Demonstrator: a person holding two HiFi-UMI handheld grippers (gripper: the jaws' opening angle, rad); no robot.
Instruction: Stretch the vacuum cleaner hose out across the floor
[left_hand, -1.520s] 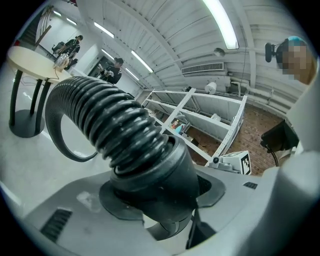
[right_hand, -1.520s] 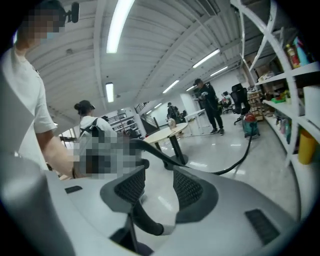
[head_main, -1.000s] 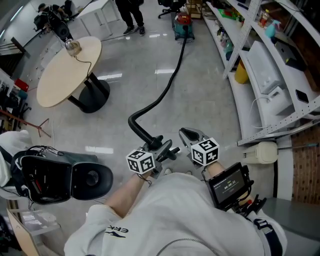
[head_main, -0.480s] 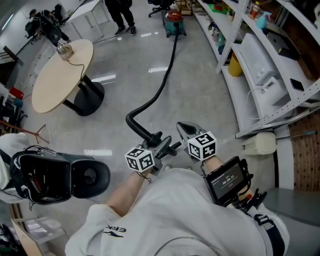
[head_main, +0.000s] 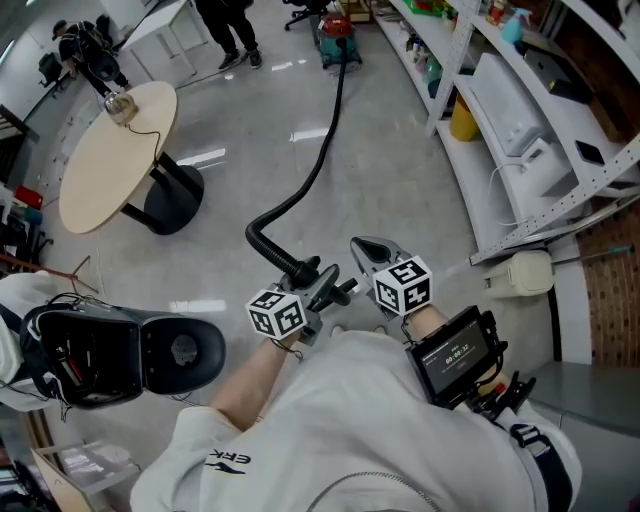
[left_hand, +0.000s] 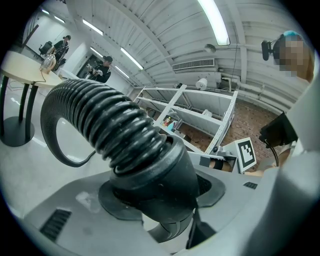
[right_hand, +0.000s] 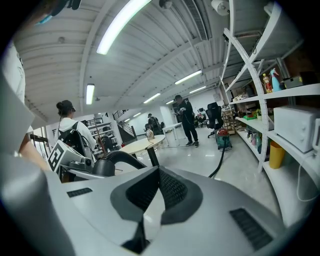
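A black ribbed vacuum hose (head_main: 315, 165) runs from the red and green vacuum cleaner (head_main: 335, 25) at the far end down the grey floor. It curls at a bend and rises to my left gripper (head_main: 322, 283). In the left gripper view the hose's smooth black end cuff (left_hand: 160, 170) sits clamped in my left gripper (left_hand: 165, 202), and the ribbed hose (left_hand: 100, 120) arches away up-left. Just to the right, my right gripper (head_main: 362, 248) is held above the floor. Its jaws (right_hand: 157, 192) are shut with nothing between them. The hose (right_hand: 117, 160) shows to its left.
A round beige table (head_main: 110, 150) on a black base stands at the left. A black chair with gear (head_main: 110, 355) is at the near left. White shelving (head_main: 520, 130) lines the right side, with a beige canister (head_main: 530, 272) below it. A person (head_main: 225, 25) stands far back.
The head view has shifted, so the table and the vacuum cleaner sit higher and further left in the picture. Both grippers stay close together, the left one still holding the hose end.
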